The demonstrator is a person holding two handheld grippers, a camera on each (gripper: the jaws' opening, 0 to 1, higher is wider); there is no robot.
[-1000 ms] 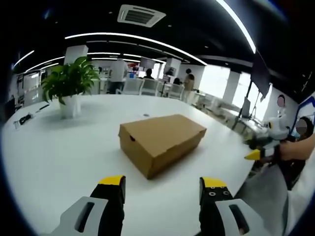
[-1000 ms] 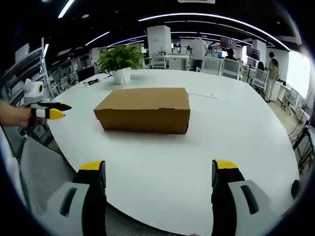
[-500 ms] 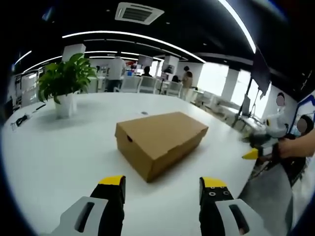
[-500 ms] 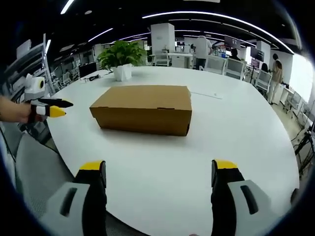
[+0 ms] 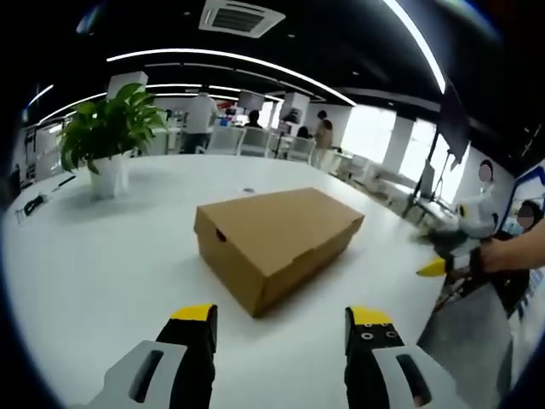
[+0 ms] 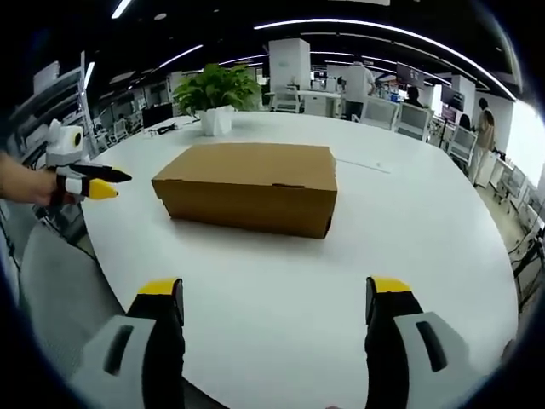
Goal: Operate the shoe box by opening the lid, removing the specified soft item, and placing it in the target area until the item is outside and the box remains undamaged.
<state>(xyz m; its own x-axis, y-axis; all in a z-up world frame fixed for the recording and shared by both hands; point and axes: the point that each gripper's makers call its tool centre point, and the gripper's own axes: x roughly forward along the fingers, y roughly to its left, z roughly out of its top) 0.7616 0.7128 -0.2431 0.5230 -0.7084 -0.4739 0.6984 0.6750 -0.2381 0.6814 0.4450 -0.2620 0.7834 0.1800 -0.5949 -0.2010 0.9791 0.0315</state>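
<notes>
Both of my grippers have come a little closer to the brown shoe box [image 5: 277, 243], which looks a bit bigger than a second ago and still has its lid shut. It sits in the middle of the round white table [image 6: 281, 298], well away from the green plant [image 6: 217, 92] at the far side. My left gripper [image 5: 279, 336] has its jaws spread wide with nothing between them, and my right gripper [image 6: 272, 311] is spread wide too, holding nothing, with both still short of the box.
</notes>
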